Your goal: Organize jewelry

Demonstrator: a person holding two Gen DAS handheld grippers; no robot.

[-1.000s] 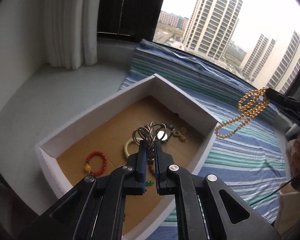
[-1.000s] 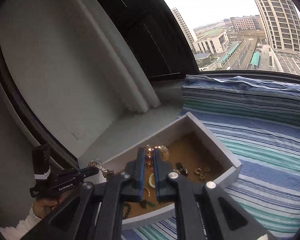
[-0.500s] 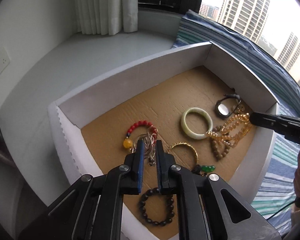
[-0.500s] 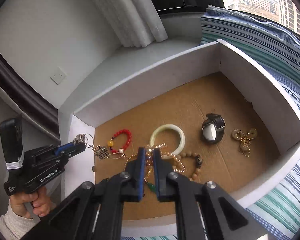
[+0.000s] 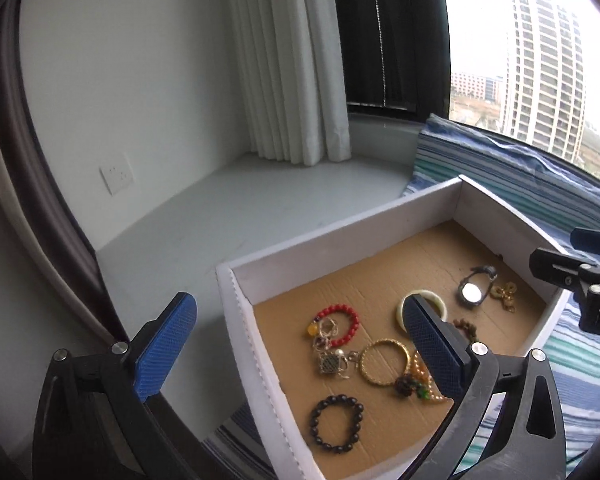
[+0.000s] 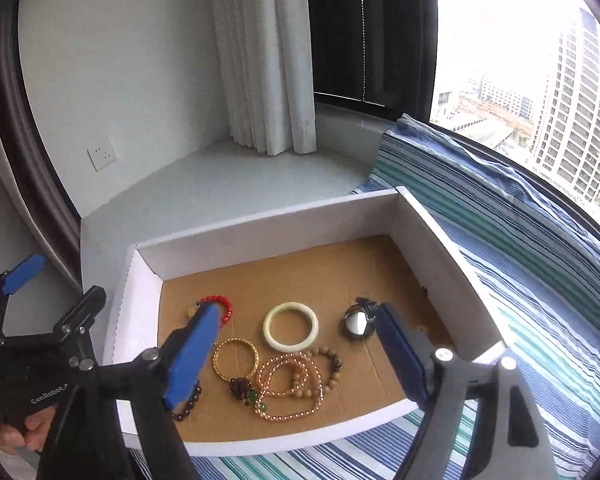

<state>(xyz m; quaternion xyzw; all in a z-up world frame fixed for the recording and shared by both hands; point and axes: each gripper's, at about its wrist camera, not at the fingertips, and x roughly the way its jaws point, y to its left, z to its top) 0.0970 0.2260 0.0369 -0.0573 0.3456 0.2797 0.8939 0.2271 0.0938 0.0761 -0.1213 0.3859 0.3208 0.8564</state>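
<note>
With both pieces dropped, left gripper (image 5: 300, 340) and right gripper (image 6: 296, 354) hover over white box (image 6: 260, 224) on striped bedding (image 6: 540, 320), fingers just spread, nothing between. Gold bead strand (image 6: 290, 386) and charm keyring (image 5: 332, 360) lie on cardboard floor, grouped with other bracelets for sorting.

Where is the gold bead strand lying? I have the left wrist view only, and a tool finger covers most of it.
Observer: The gold bead strand lies in loose loops on the floor of the box, near the front wall.
Operator: Is the right tool off it?
Observer: Yes. The right tool has just been opening its jaws. They stand wide apart and grip nothing.
Operator: Is anything tangled with the strand?
Observer: A wooden bead bracelet overlaps its right-hand loops.
</note>
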